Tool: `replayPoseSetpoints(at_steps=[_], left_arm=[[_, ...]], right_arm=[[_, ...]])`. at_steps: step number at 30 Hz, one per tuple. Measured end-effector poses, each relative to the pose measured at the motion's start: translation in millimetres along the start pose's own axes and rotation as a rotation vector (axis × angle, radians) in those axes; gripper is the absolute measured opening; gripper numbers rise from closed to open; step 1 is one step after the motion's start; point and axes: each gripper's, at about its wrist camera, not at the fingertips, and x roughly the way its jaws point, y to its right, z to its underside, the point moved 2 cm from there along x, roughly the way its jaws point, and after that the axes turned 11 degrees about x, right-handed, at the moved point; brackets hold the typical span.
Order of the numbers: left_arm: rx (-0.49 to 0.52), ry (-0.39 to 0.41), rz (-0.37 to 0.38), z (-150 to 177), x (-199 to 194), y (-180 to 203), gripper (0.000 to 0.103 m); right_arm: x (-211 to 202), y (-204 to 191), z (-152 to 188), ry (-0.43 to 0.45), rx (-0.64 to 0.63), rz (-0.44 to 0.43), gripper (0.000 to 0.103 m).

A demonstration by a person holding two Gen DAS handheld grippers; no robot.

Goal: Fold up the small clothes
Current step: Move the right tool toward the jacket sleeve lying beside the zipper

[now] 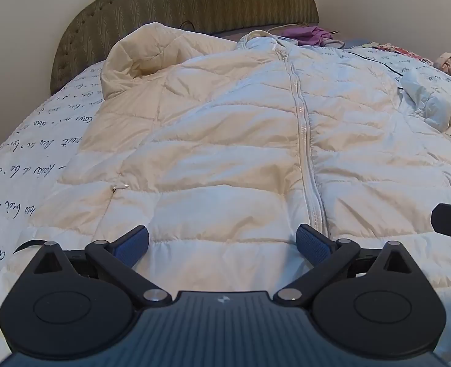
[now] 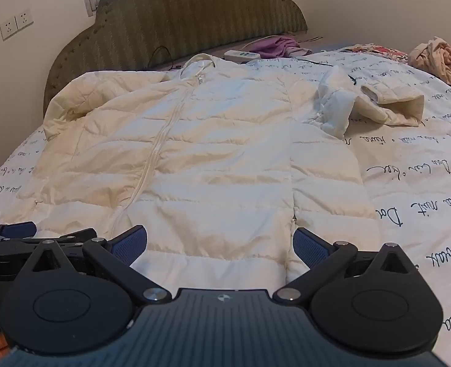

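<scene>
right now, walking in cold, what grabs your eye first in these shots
A big cream puffer jacket lies zipped and spread flat across the bed, filling the middle of both views. Its one sleeve lies crumpled out to the right on the white bedspread with black script. Both the left gripper and right gripper hover wide open over the jacket's hem, holding nothing.

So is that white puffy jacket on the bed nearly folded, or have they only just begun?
Only just begun. Done: the white puffer jacket lies spread front-up and zipped on the bed. In hand: nothing; the left gripper and right gripper are open above its hem. Left: every fold, including the crumpled sleeve.
</scene>
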Motion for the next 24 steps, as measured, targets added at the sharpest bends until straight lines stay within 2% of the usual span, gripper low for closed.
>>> replayPoseSetpoints(at_steps=[5, 8, 15, 20, 24], left_arm=[[0.019, 0.008, -0.02, -1, -5, 1, 0.103], [0.021, 0.013, -0.024, -2, -8, 2, 0.103], [0.017, 0.019, -0.014, -9, -14, 7, 0.103], [0.026, 0.023, -0.017, -6, -13, 7, 0.103], [0.011, 0.016, -0.018, -5, -10, 5, 0.103]], right_arm=[[-4, 3, -1, 0.03, -0.054, 0.017, 0.103], [-12, 15, 1, 0.087, -0.108, 0.047, 0.103], [-10, 25, 11, 0.088, -0.187, 0.066, 0.103], [-6, 23, 21, 0.114, -0.294, 0.134, 0.103], [-2, 39, 17, 0.051, -0.139, 0.037, 0.103]])
